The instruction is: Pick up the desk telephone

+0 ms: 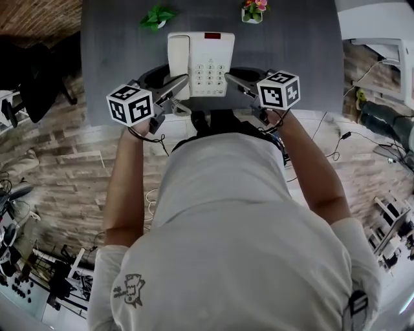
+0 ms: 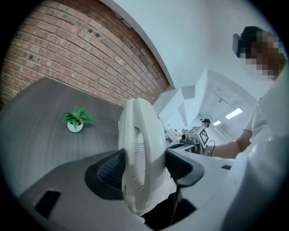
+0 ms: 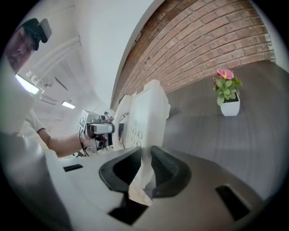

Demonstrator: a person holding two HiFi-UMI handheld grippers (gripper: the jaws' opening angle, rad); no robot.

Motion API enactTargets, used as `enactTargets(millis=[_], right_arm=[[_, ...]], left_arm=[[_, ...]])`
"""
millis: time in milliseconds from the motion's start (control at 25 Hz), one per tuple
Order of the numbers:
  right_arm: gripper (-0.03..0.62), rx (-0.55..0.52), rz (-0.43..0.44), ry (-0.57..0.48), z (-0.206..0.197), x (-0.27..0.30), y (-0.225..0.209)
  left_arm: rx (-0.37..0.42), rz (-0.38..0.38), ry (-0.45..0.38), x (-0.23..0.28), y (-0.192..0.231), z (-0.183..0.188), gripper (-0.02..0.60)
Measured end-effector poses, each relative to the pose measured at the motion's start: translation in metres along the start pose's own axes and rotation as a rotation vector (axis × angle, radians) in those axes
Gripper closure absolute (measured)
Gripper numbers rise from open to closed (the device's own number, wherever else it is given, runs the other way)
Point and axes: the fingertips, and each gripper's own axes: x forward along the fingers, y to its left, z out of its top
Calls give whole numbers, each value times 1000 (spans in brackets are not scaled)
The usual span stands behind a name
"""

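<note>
The white desk telephone (image 1: 200, 63), with its keypad, red display and handset on the left, hangs above the grey desk (image 1: 116, 58). My left gripper (image 1: 183, 83) is shut on the telephone's handset side (image 2: 137, 153), black pads pressing on both faces. My right gripper (image 1: 230, 79) is shut on the telephone's right edge (image 3: 146, 131), which sits thin between its pads. Each gripper holds one near corner, and the phone tilts between them.
A small green plant in a white pot (image 1: 157, 16) stands at the desk's far left, and a pink-flowered plant in a white pot (image 1: 253, 10) at the far right. A brick wall (image 2: 81, 54) runs behind the desk. Cables lie on the floor at the right (image 1: 336, 139).
</note>
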Motion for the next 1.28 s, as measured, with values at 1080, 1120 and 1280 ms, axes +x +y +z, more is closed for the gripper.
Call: enactTargets(millis=[1080,1120,1280], right_arm=[[520,-124,-53,-105,27,-47,58],[520,-122,-51,-103,26,-49,58],[520,-120,-43,-96,23,-61,57]], left_arm=[[102,-24,-83,-41,-60,26,285],[100,-21,-83,-40,-62,26,285],[88,-12,-86,-35,-73,23,285]])
